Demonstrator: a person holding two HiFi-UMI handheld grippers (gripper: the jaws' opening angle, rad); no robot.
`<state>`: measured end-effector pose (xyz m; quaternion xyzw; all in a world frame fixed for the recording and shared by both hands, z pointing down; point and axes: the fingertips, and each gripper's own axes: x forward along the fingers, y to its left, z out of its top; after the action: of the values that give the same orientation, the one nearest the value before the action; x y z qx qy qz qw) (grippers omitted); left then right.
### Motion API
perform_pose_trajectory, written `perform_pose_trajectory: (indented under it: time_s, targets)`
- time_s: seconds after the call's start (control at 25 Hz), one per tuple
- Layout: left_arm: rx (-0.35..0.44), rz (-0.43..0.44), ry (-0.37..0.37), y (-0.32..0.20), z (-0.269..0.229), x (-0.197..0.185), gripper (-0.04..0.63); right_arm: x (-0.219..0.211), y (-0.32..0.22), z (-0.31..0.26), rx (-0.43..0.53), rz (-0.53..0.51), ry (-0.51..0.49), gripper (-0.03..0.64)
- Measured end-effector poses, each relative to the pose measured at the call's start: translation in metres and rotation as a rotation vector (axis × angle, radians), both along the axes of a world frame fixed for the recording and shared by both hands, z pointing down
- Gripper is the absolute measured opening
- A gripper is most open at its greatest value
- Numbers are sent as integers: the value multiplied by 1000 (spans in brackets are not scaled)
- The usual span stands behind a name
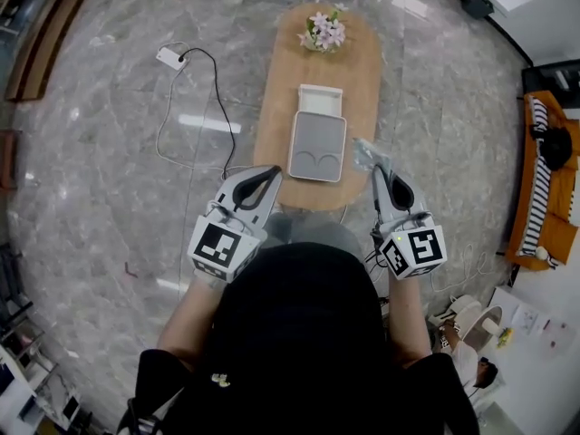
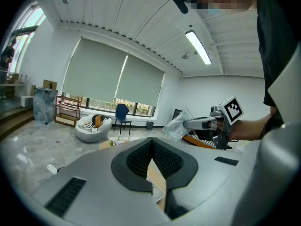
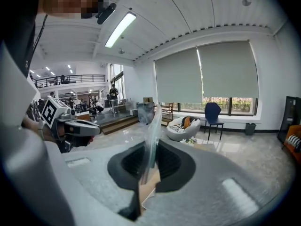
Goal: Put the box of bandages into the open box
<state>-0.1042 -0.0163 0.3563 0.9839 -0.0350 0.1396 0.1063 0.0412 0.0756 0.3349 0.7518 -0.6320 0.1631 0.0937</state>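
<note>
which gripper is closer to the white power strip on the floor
Left. The left gripper is at the table's near left edge, the side of the power strip. The right gripper, shut on a clear bag, is at the right edge, farther away.

Open box [image 1: 317,139] on the table [image 1: 276,89] — flowers [image 1: 323,31] behind it, power strip [image 1: 170,58] left.

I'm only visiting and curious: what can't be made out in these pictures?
- Clear bag held in the right gripper: its contents are too small to see in the head view, and it is edge-on in the right gripper view.
- Open box: the two curved marks inside are too small to identify.
- Bandage box: none is recognisable in any view. It may be inside the bag.
</note>
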Motion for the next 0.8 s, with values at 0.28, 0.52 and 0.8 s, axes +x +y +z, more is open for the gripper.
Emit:
perform_pose_trajectory:
  time_s: [0.28, 0.52, 0.8]
  targets:
    - [-15, -61, -9, -5, 7, -8, 11, 0, -16, 11, -31, -51, -14, 8]
    - [-10, -119, -33, -9, 12, -9, 11, 10, -32, 27, -51, -102, -35, 8]
    - [2, -182, -76, -18, 15, 11, 11, 42, -54, 56, -80, -154, -77, 8]
